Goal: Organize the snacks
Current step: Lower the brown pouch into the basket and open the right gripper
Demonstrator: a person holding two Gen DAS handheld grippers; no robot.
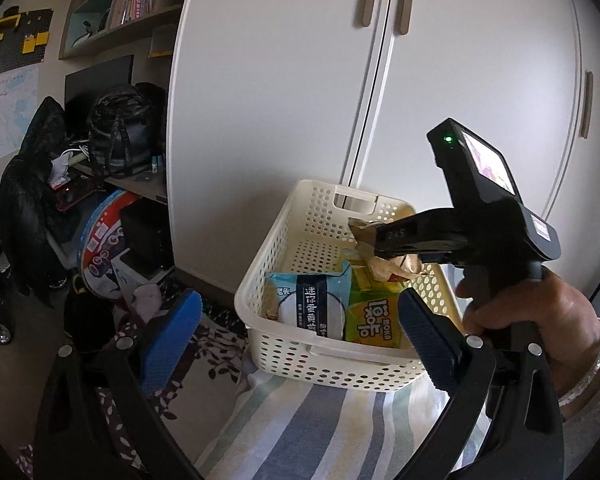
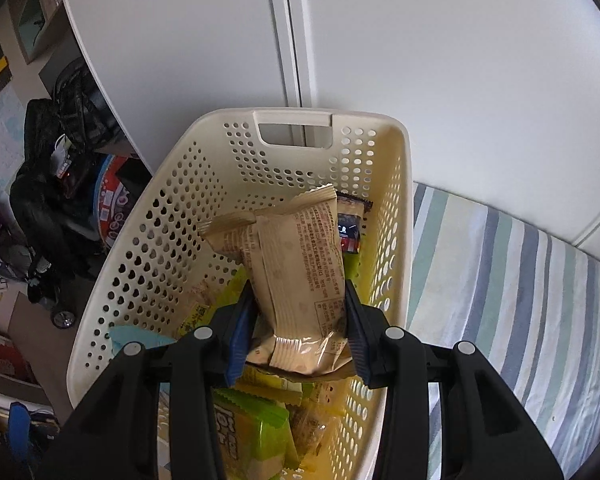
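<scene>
White wardrobe doors (image 2: 420, 40) fill the far side of your scene, and below them a striped bedcover (image 2: 520, 300) carries the cream perforated basket (image 2: 148, 216) you are filling. It sits near the cover's left edge, with a cluttered desk and chair (image 1: 40, 184) beyond on the left.

Inside the basket lie a yellow-green packet (image 1: 374, 320) and a pale blue packet with a dark label (image 1: 312, 304) at the near end, plus a dark wrapped bar (image 2: 350, 228) against the right wall.

Your right gripper (image 2: 300, 316) is closed on the tan snack packet (image 2: 296, 264), pads squeezing its lower half while the rest juts up and toward the far end, above the snacks already in. I judge you are at the point of lowering it in.

Your left gripper (image 1: 296, 336) is spread wide with nothing between its pads, held just short of the basket's near wall.

Watch these risks:
- The hold is low on a soft, crinkly wrapper; a quick tilt could let it slip or pivot out.
- Let go too high and it may land on the pile and slide over the rim.
- The basket looks light on soft bedding; knock the right wall and it could shift toward the left edge.
</scene>
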